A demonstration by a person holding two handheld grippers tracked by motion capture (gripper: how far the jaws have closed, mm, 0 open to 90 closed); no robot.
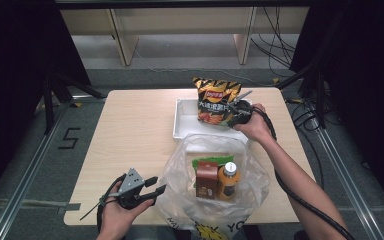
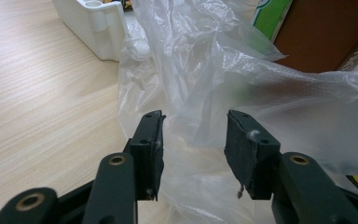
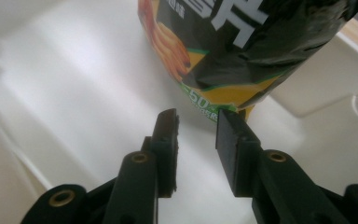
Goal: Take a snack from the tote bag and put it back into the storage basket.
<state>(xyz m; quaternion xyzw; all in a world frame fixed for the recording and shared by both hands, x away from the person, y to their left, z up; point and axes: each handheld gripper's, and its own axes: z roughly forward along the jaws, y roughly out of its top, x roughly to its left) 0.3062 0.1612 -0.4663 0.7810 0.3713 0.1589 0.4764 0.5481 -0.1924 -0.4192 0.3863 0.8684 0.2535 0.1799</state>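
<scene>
Black chip bag just beyond right claw

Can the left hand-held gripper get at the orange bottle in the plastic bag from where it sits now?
Probably yes. The left hand-held gripper is open beside the plastic bag, whose mouth gapes upward, leaving the orange bottle exposed. From the side the film blocks it; it should come over the top.

The crisp bag is cut off by the right gripper view's top edge.
</scene>
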